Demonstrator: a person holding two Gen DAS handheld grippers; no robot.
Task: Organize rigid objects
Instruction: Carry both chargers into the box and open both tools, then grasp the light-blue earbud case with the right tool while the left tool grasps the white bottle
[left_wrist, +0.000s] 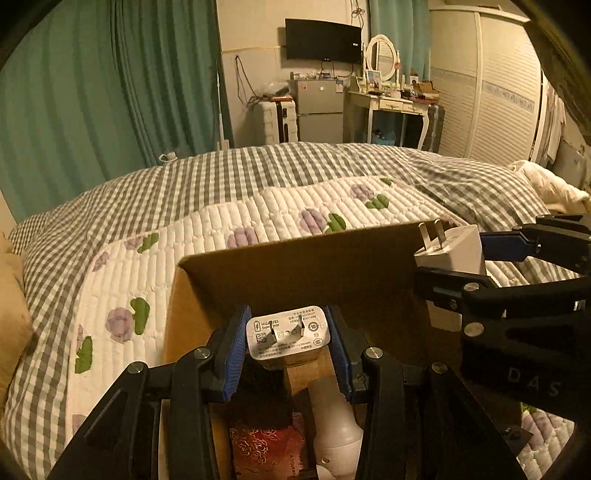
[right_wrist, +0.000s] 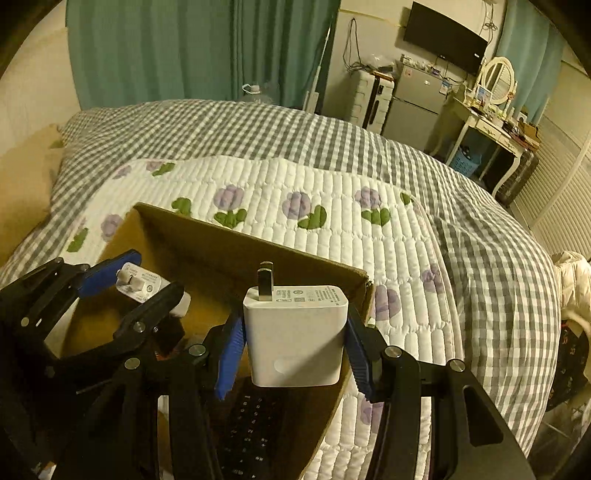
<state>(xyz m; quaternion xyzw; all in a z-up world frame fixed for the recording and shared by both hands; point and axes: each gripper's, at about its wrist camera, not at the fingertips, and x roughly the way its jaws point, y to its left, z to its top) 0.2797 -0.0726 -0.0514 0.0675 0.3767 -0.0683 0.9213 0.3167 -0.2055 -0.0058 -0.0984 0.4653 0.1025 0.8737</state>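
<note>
In the left wrist view, lowest in the frame, a white bottle (left_wrist: 338, 435) and a dark red patterned packet (left_wrist: 267, 448) lie inside the cardboard box (left_wrist: 295, 269). Just above them the left gripper (left_wrist: 291, 338) has its blue-padded fingers (left_wrist: 233, 354) clenched on the grey Huawei charger (left_wrist: 288, 334), whose label face and two prongs point toward the box's far wall. At the right edge of that frame the right gripper (left_wrist: 448, 254) grasps the white charger (left_wrist: 452, 249) over the box's right corner, prongs pointing up and left.

In the right wrist view, a black keypad device (right_wrist: 251, 424) lies in the box at the bottom centre. Above it the right gripper (right_wrist: 295, 336) clamps the white charger (right_wrist: 297, 332) by its sides, prong upward, over the box (right_wrist: 229, 243). At centre left the left gripper (right_wrist: 142, 282) holds the grey charger (right_wrist: 142, 282).

The box sits on a white quilted mat with purple flowers (right_wrist: 332, 206), spread over a grey checked bedspread (right_wrist: 221, 125). Farther off, in the upper part of the frame, stand green curtains (left_wrist: 92, 85), a small fridge (left_wrist: 319, 110), a wall television (left_wrist: 323, 38) and a dressing table with an oval mirror (left_wrist: 382, 55).
</note>
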